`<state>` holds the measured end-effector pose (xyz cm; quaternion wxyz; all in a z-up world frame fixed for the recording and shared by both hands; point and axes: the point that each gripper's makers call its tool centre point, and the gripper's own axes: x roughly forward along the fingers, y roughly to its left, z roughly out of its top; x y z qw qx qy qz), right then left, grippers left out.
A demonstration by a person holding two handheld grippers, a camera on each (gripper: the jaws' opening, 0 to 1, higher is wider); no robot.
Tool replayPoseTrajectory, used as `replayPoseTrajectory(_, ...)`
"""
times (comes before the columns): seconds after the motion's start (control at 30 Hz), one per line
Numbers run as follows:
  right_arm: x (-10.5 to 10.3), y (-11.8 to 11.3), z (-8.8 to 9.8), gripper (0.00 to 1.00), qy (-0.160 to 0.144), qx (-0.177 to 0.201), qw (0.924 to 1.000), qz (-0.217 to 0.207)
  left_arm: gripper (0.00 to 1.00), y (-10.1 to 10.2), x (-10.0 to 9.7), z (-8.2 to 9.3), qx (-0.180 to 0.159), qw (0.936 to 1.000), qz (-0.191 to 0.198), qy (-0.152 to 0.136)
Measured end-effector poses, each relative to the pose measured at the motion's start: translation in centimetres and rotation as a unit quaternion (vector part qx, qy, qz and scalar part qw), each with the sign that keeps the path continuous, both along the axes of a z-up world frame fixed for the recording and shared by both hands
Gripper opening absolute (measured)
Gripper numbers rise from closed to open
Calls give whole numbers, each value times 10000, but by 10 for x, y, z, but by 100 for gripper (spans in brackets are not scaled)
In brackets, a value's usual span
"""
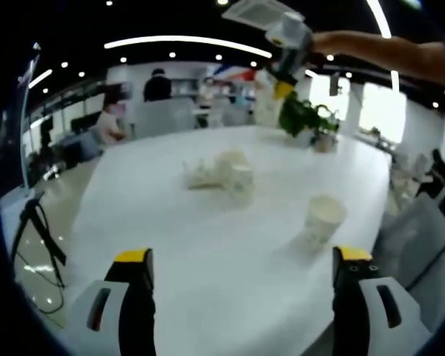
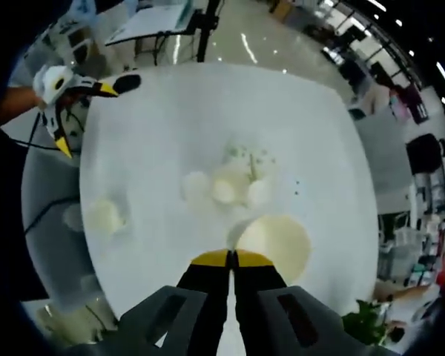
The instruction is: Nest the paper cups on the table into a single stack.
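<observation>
Closest up in the right gripper view, the right gripper (image 2: 231, 258) has its yellow-tipped jaws pressed together. They look pinched on the rim of a big cream paper cup (image 2: 278, 241), mouth facing the camera and nothing inside as far as I can see. It's held high over the round white table (image 2: 170, 111).

Straight below and just ahead of that cup is the cluster of white paper cups (image 2: 233, 182) mid-table. It's too blurry to say how many are already nested or which are tipped over. I'd guess the held cup needs to go down onto that bunch, so the drop is mostly vertical.

One lone white paper cup (image 1: 324, 217) stands upright, well apart from the cluster and near the table edge. It's just ahead and to the right of the left gripper (image 1: 243, 256), whose jaws are spread wide with nothing between them. That hand is clearly the nearer one for it.
</observation>
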<state>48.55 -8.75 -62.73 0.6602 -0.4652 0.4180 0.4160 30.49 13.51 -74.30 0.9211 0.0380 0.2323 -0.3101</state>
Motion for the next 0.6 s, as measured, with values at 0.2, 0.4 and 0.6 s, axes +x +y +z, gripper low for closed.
replayPoseTrajectory(0.2,-12,3,0,0,41,-46,9999,83,98,-3,-1,3,5,10000,-22,-92)
replayPoseTrajectory(0.4,-25,8,0,0,54,-67,9998,192,98,-2,-1,3,-31,9999,12,-101)
replayPoseTrajectory(0.6,-34,11,-3,0,69,-72,9995,286,98,-1,-2,3,-40,9999,29,-100)
